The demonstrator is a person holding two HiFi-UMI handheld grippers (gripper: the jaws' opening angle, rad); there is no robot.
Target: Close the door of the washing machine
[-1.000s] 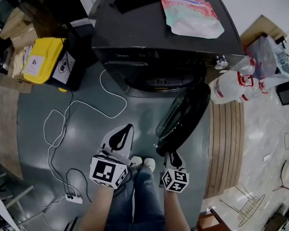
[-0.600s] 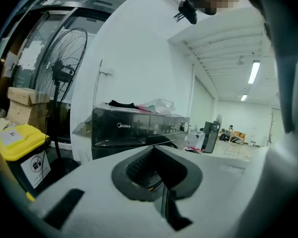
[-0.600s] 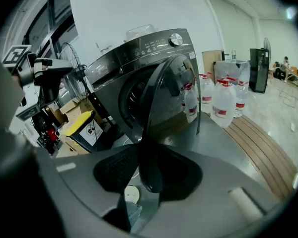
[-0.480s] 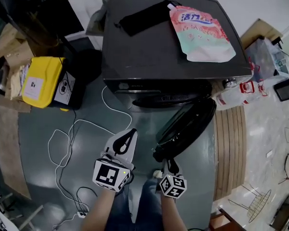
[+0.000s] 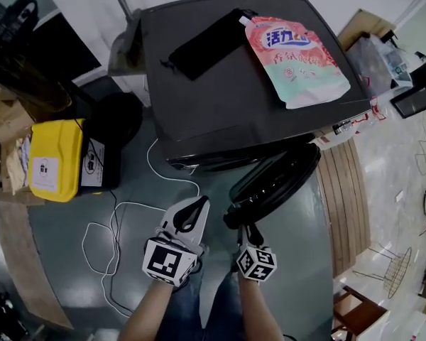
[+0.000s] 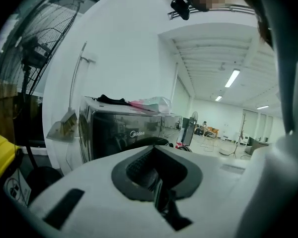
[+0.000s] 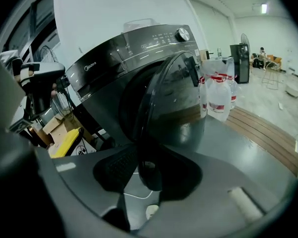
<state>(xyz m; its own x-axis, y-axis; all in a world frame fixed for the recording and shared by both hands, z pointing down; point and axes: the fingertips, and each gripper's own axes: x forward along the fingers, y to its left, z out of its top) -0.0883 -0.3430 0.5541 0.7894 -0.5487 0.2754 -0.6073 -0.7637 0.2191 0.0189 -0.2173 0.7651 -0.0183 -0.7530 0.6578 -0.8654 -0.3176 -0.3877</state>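
Note:
The dark grey washing machine stands ahead, its round door swung out at an angle on the right. My right gripper is at the door's free edge. In the right gripper view the door's rim stands between the jaws of the right gripper, which are opening; the left pad shows apart from the rim. My left gripper hovers left of the door over the floor, shut and holding nothing. In the left gripper view the left gripper faces the machine's front.
A pink detergent pouch and a black cloth lie on the machine's top. A yellow box and a white cable are on the floor at left. Water bottles and wooden slats are at right.
Both grippers have moved toward the machine. The door has swung with the right gripper, nearer to the machine's front.

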